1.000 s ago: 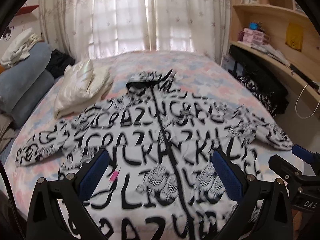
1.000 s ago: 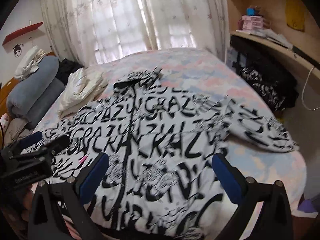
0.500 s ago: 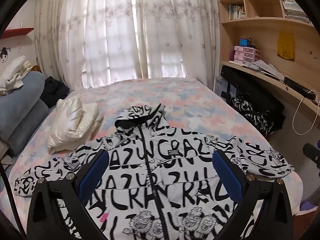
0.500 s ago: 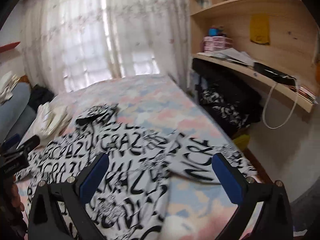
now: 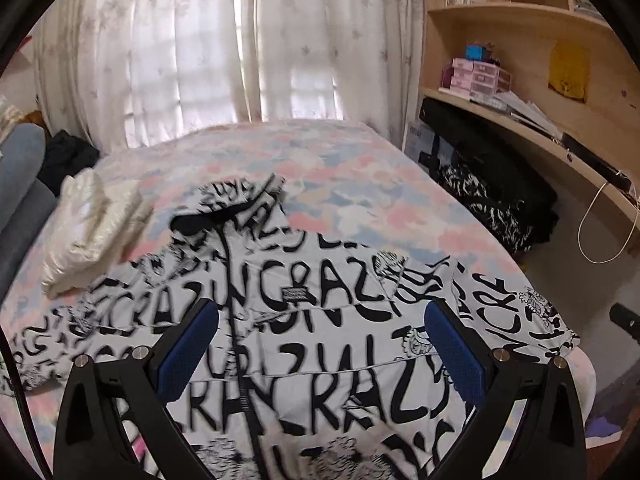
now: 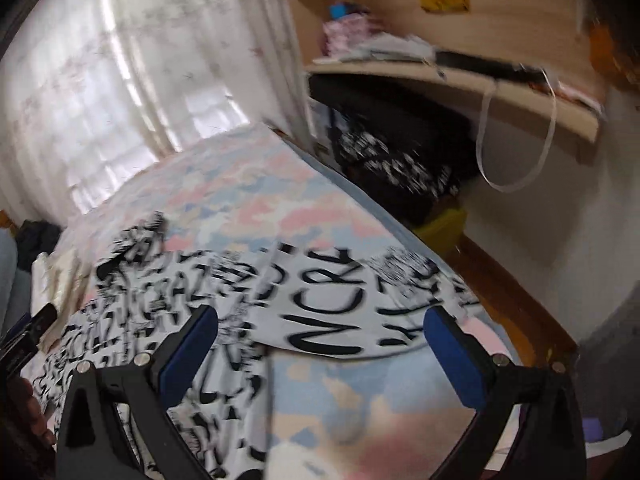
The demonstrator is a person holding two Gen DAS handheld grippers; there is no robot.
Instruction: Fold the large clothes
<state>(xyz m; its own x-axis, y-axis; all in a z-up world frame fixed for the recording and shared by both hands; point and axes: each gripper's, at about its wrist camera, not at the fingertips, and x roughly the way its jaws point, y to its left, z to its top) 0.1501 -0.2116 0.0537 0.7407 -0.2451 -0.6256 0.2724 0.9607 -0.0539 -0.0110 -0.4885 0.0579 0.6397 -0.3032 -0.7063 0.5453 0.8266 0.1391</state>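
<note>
A white hooded jacket (image 5: 320, 320) with black lettering lies spread flat, zipper up, on the bed (image 5: 360, 184), hood toward the window. Its right sleeve (image 6: 360, 304) stretches toward the bed's right edge. My left gripper (image 5: 320, 356) is open and empty above the jacket's chest. My right gripper (image 6: 320, 356) is open and empty, hovering near the right sleeve and the bare bedsheet (image 6: 340, 400). The right wrist view is blurred.
A folded cream garment (image 5: 92, 224) lies on the bed left of the jacket. Grey pillows (image 5: 20, 184) are at far left. A wooden desk shelf (image 5: 520, 128) with dark clothes (image 5: 492, 192) beneath runs along the right. Curtains (image 5: 240, 52) hang behind.
Both grippers have swung to the right and stayed open. The right wrist view now faces the right sleeve and desk. The left view moved closer to the jacket's chest.
</note>
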